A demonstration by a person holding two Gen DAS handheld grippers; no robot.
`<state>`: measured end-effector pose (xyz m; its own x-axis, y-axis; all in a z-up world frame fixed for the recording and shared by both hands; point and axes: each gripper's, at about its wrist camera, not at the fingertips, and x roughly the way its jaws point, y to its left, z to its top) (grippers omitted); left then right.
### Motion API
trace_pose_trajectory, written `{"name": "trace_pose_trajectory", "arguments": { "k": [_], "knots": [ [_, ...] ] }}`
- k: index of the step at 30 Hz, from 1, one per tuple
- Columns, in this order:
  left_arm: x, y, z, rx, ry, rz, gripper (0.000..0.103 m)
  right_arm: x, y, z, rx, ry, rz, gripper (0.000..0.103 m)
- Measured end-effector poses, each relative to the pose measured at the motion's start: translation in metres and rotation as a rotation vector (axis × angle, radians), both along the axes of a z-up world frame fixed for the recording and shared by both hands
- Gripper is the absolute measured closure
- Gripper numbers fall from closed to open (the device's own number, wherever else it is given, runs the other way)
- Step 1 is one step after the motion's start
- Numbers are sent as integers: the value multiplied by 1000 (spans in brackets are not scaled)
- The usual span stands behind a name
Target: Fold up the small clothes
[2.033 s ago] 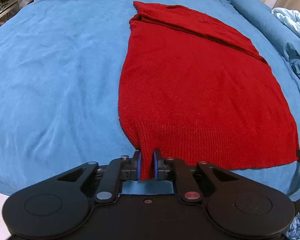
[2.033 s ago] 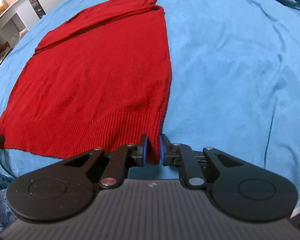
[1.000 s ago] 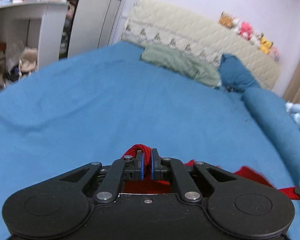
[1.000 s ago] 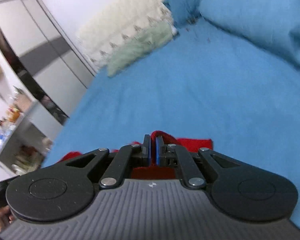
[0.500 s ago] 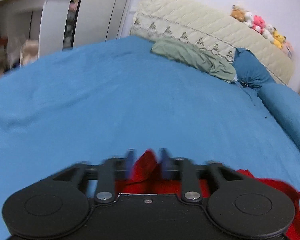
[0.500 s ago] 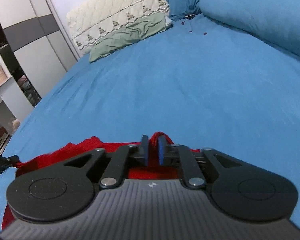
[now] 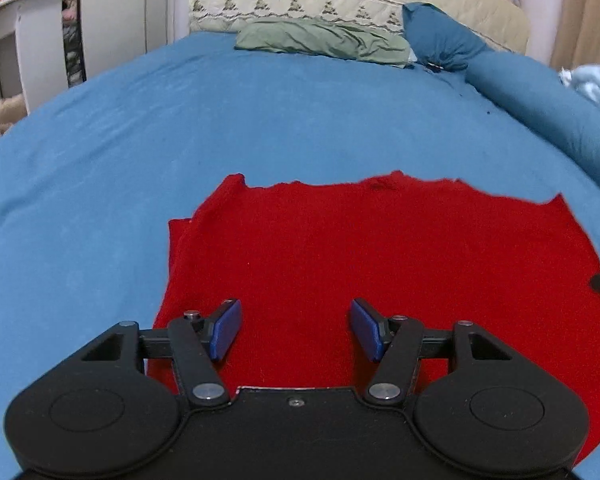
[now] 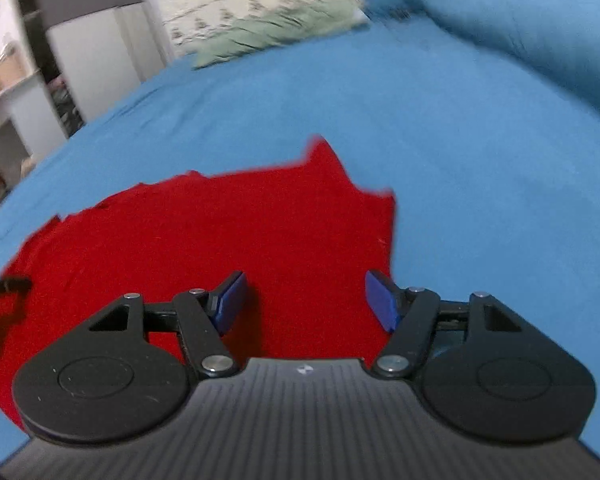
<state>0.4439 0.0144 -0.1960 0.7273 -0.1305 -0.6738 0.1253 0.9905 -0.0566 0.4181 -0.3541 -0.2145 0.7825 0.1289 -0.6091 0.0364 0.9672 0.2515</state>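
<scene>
From the left wrist, there is one red sweater point(image 7: 380, 256) lying flat on the blue bedspread point(image 7: 180, 128), folded over on itself so its far edge runs ragged across the middle of the bed. The left gripper point(image 7: 295, 330) hovers over the near part of the sweater with its jaws spread wide, two blue pads point(image 7: 225, 330) apart and nothing between them but red knit below. The sweater's left edge sits just outside the left finger, with a second layer peeking out at that corner. Beyond the far edge, a broad stretch of bare bedspread runs up to one green pillow point(image 7: 324, 42), one dark blue pillow point(image 7: 440, 38) and a long blue bolster point(image 7: 548, 108) along the right. A quilted headboard point(image 7: 340, 4) backs them.

From the right wrist, blurred by motion, the same single sweater point(image 8: 220, 232) fills the lower left. The right gripper point(image 8: 306, 304) also has its jaws spread, empty. The sweater's right edge seems to fall about under the right finger, though the blur makes that uncertain. Open bedspread point(image 8: 460, 140) lies to the right and ahead.
</scene>
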Motion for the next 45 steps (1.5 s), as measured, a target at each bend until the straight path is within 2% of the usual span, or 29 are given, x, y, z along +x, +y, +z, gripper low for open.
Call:
{"name": "trace_pose_trajectory", "arguments": {
  "k": [1, 3, 7, 8, 10, 11, 12, 14, 17, 20, 22, 24, 26, 30, 33, 35, 36, 37, 38, 41, 45],
  "knots": [
    [-1, -3, 1, 19, -3, -5, 36, -3, -4, -3, 24, -11, -1, 22],
    [-1, -5, 5, 22, 4, -2, 36, -4, -3, 1, 1, -14, 12, 22],
    [-19, -16, 31, -41, -27, -17, 35, -18, -8, 30, 12, -52, -2, 19],
    [-26, -25, 41, -34, -46, -27, 32, -26, -11, 41, 6, -63, -18, 12],
    [-36, -45, 56, -10, -71, -53, 17, -44, -17, 59, -30, -73, -43, 1],
    [-40, -56, 61, -8, -81, -76, 5, -55, -17, 66, -56, -81, -53, 1],
    [-43, -67, 64, -18, -84, -101, 1, -66, -17, 69, -80, -81, -61, 1],
    [-44, -85, 62, -33, -70, -137, 1, -78, -15, 67, -100, -55, -60, 1],
    [-38, -111, 48, -14, -11, -154, 1, -95, -12, 51, -124, -23, -62, 3],
    [-33, -125, 35, 1, 27, -159, 1, -103, -6, 33, -168, -8, -68, 4],
    [-31, -127, 27, 11, 45, -148, 1, -106, -4, 23, -160, -14, -64, 4],
    [-25, -126, 21, 10, 69, -133, 1, -105, -3, 13, -151, -11, -64, 7],
    [-21, -120, 13, 4, 92, -113, 1, -101, -1, 5, -155, 3, -67, 16],
    [-15, -114, 6, 7, 128, -91, 1, -94, 4, -8, -131, -1, -64, 23],
    [-12, -114, 3, 2, 142, -89, 0, -92, 10, -9, -141, -5, -53, 34],
    [-8, -114, -1, 8, 158, -86, 0, -92, 11, -8, -129, -2, -49, 52],
    [-6, -115, -3, 14, 160, -88, 0, -92, 11, -7, -118, 0, -44, 57],
    [-6, -115, -3, 18, 162, -90, 0, -93, 10, -5, -108, 4, -46, 68],
    [-5, -115, -3, 21, 164, -93, 0, -92, 9, -2, -98, 9, -52, 73],
    [-4, -112, -4, 6, 170, -100, 0, -91, 1, 8, -13, 15, -76, 77],
    [-6, -99, 8, -28, 186, -142, 0, -90, -11, 36, 225, -31, -92, 78]
  ]
}}
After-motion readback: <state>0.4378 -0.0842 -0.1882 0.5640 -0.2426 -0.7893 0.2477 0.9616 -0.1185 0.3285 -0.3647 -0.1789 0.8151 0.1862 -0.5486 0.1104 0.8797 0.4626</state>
